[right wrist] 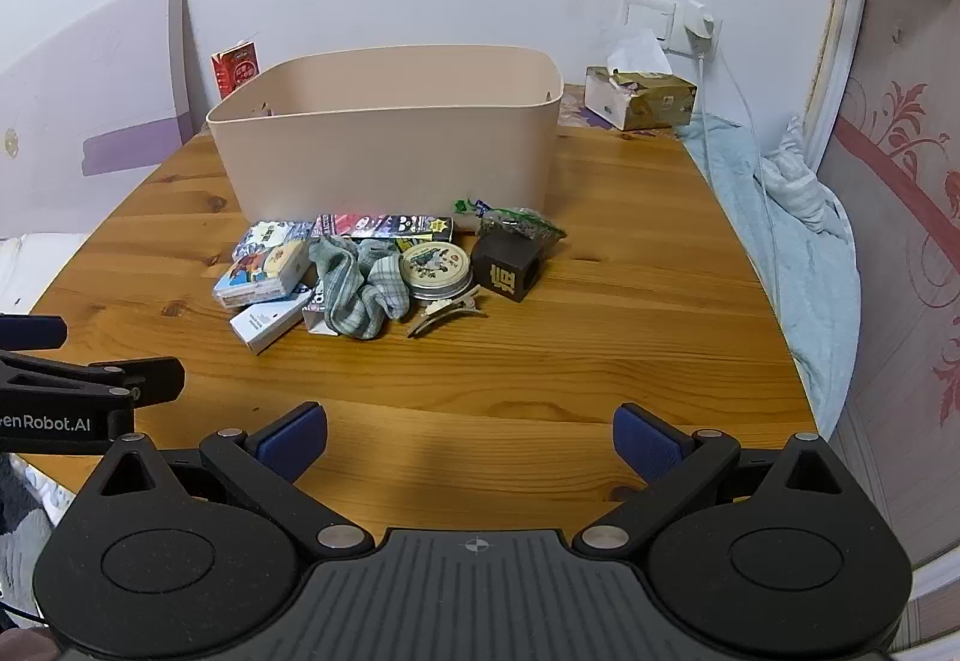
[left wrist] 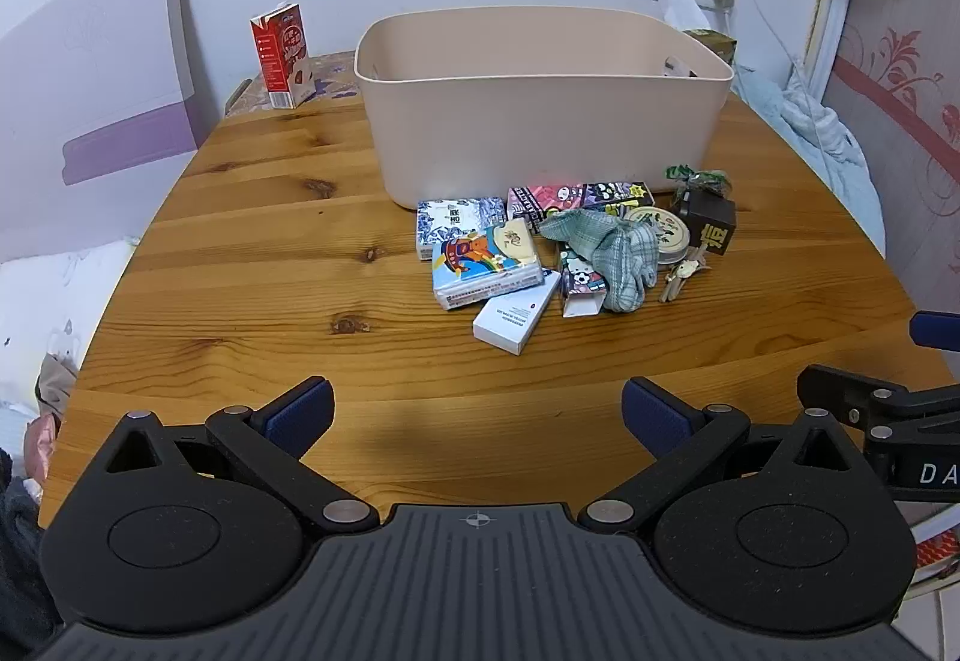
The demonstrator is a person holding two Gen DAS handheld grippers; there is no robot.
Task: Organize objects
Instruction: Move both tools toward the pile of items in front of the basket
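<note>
A beige plastic bin (left wrist: 540, 109) (right wrist: 384, 145) stands at the back of the round wooden table (left wrist: 270, 253) (right wrist: 630, 301). In front of it lies a heap: tissue packs (left wrist: 480, 259) (right wrist: 264, 268), a white box (left wrist: 516, 313) (right wrist: 270, 319), a checked cloth (left wrist: 612, 247) (right wrist: 360, 283), a round tin (left wrist: 660, 235) (right wrist: 432, 268), a black cube (left wrist: 711, 226) (right wrist: 507, 268), a hair clip (right wrist: 444, 313) and a long printed box (left wrist: 576, 196) (right wrist: 384, 226). My left gripper (left wrist: 477, 412) and right gripper (right wrist: 471, 436) are both open and empty, hovering over the table's near edge.
A red milk carton (left wrist: 282, 55) (right wrist: 237, 67) stands at the back left. A tissue box (right wrist: 639, 94) sits at the back right by a wall socket (right wrist: 699, 22). A light blue blanket (right wrist: 798, 241) lies along the table's right side.
</note>
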